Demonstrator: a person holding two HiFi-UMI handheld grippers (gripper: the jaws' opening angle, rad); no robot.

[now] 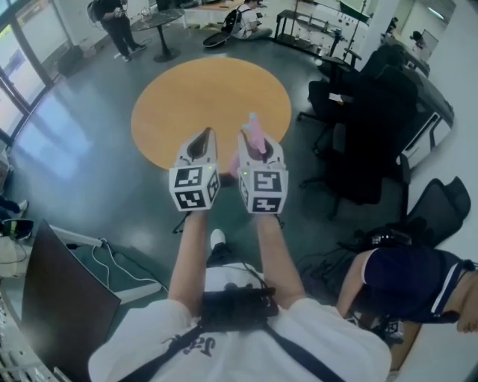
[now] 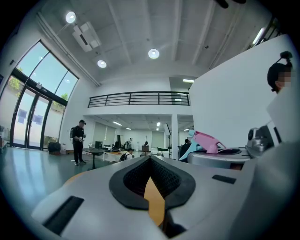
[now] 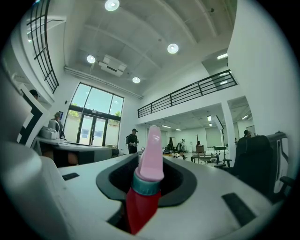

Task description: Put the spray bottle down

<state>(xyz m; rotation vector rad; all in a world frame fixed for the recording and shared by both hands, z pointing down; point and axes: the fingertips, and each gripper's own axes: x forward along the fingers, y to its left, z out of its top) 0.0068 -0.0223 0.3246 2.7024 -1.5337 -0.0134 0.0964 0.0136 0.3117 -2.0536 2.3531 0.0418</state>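
My right gripper [image 1: 255, 136] is shut on the spray bottle [image 1: 252, 128], which has a red body [image 3: 140, 206], a teal collar and a pink head [image 3: 151, 154]. In the left gripper view the pink trigger head [image 2: 209, 140] shows at the right, sticking out of the right gripper. My left gripper [image 1: 202, 138] is held beside it, open by a narrow gap with nothing between its jaws. Through that gap a strip of the table top [image 2: 153, 201] shows. Both grippers point level over the near edge of the round orange table [image 1: 202, 93].
Black office chairs [image 1: 366, 127] stand to the right of the table. A seated person [image 1: 418, 280] is at the lower right. A dark panel [image 1: 63, 298] stands at the lower left. Far off are a small round table [image 1: 163, 22] and a standing person [image 1: 119, 26].
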